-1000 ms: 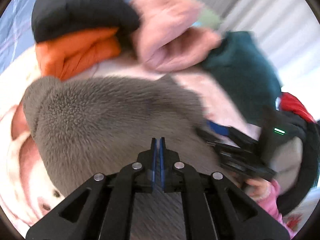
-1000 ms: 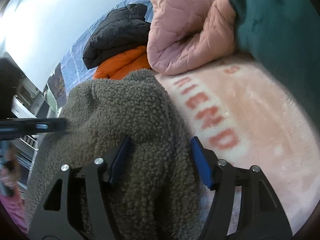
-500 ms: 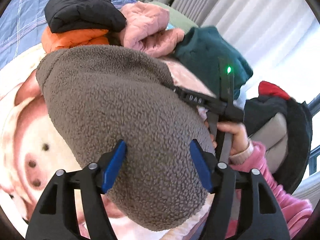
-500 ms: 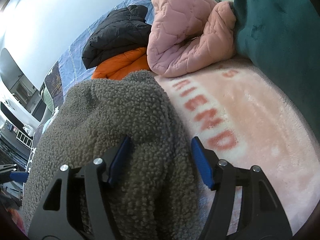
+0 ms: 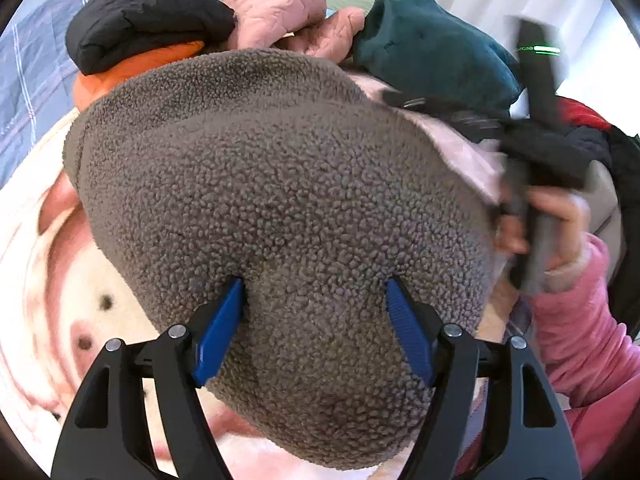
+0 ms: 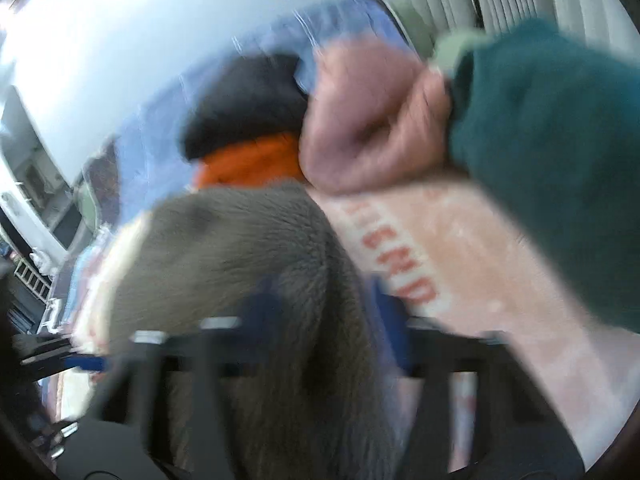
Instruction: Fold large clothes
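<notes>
Grey fleece point(image 5: 280, 200) bunched; R hand-held gripper point(image 6: 320, 300) closing.

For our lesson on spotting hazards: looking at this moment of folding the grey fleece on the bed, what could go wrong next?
1. The left gripper stands open around the grey fleece; its fingers have just been opening, so that side may slump.
2. The right gripper has just been closing with fleece between its fingers; the blurred view leaves its hold unclear.
3. The pink quilted jacket lies close behind and could snag.
</notes>
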`<state>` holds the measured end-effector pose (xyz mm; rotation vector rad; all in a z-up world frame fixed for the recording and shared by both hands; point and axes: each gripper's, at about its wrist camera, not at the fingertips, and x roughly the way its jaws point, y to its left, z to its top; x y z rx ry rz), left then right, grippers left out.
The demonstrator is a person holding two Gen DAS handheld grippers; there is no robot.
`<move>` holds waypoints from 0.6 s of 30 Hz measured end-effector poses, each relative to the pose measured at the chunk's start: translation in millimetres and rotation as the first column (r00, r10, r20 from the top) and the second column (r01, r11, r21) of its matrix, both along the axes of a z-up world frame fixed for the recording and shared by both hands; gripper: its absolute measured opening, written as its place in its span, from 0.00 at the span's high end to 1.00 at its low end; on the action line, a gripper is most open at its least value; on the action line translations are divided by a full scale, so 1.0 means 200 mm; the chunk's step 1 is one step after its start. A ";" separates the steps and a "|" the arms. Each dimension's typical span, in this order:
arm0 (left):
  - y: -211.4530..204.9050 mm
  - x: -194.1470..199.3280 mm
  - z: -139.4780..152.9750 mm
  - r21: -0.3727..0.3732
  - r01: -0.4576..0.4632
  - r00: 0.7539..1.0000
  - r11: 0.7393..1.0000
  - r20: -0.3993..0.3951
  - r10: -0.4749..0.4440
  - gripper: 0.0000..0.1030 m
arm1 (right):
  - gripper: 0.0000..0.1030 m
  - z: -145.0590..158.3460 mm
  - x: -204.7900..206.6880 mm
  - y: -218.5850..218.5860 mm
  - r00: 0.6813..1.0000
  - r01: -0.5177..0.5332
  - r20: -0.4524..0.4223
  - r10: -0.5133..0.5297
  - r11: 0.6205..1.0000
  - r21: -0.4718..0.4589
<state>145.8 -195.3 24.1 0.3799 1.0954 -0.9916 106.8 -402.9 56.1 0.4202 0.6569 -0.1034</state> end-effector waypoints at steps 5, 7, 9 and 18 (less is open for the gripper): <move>0.04 0.00 -0.01 -0.035 -0.003 1.000 0.999 0.004 0.003 0.29 | 0.82 -0.01 -0.19 0.20 0.991 -0.136 -0.006 0.136 0.990 -0.031; 0.04 -0.02 -0.02 -0.040 0.008 1.000 0.999 0.011 -0.007 0.29 | 0.83 -0.26 -0.18 0.18 0.994 -0.091 -0.054 0.095 0.993 0.076; 0.03 -0.05 -0.02 -0.033 0.009 0.999 0.999 0.054 -0.008 0.28 | 0.83 -0.26 -0.23 0.15 0.997 -0.078 0.004 0.078 0.994 0.077; 0.07 -0.03 0.01 -0.041 -0.006 0.999 0.999 0.041 0.008 0.27 | 0.02 -0.17 -0.67 0.03 0.996 0.084 -0.022 -0.082 0.922 0.377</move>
